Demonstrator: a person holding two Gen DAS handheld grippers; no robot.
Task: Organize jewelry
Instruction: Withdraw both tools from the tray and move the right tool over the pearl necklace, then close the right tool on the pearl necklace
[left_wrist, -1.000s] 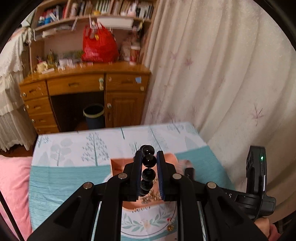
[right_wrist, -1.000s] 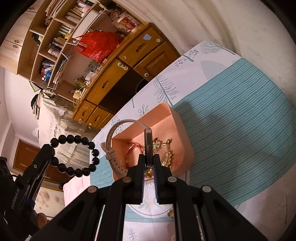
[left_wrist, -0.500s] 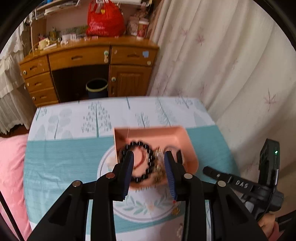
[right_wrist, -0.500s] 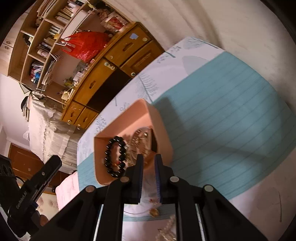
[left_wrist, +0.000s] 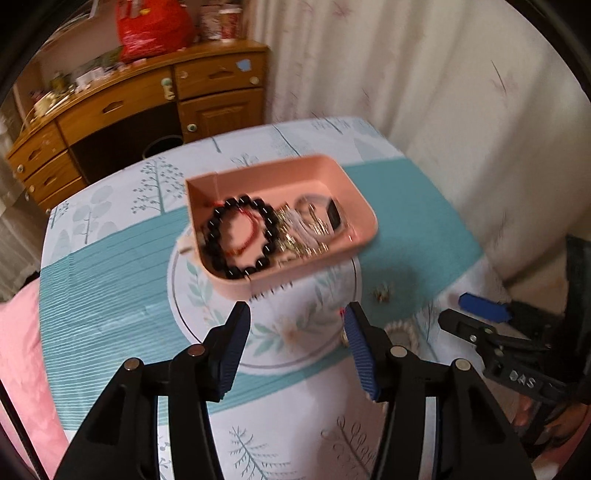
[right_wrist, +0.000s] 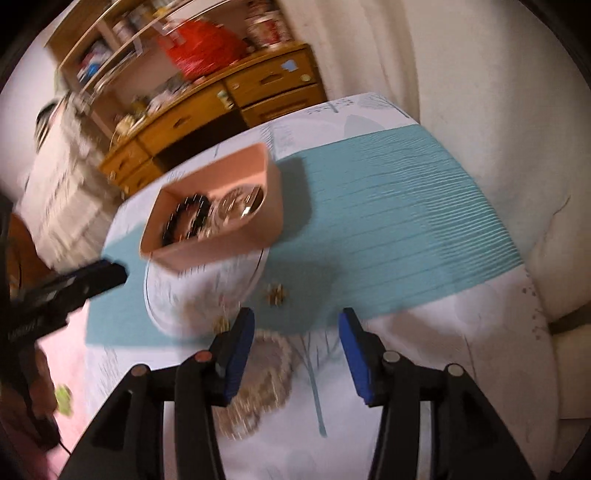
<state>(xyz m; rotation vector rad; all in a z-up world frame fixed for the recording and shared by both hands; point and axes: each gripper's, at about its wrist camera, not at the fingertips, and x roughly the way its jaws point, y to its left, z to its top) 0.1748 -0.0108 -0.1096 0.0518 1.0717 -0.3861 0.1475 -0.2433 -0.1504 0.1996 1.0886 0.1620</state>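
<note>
Left wrist view: the left hand-held gripper (left_wrist: 295, 314) hangs with its jaws wide apart and nothing between them, just near of the pink tray (left_wrist: 364, 206). The tray sits on a patterned cloth (left_wrist: 110, 280) that appears to cover a bed rather than a worktop. In it lie a black bead bracelet (left_wrist: 242, 236), a thin red bracelet (left_wrist: 245, 243) inside that ring, and a blurred gold and silver tangle (left_wrist: 306, 230) to the right. Loose on the cloth, right of the gripper, are a small gold piece (left_wrist: 382, 292) and a pale bead bracelet (left_wrist: 400, 330).

Right wrist view: the right hand-held gripper (right_wrist: 295, 325) is likewise spread and empty, above a pale beaded ring (right_wrist: 264, 373) that lies near its left finger; the small gold piece (right_wrist: 276, 293) lies just beyond. The picture is blurred.

Judged from this, the step in hand is reaching for the remaining loose pieces. The next move calls for lowering over the pale ring and pinching its rim. Open cloth surrounds it; the cloth's right edge meets the curtain (left_wrist: 424, 92), and the two grippers are close together.
</note>
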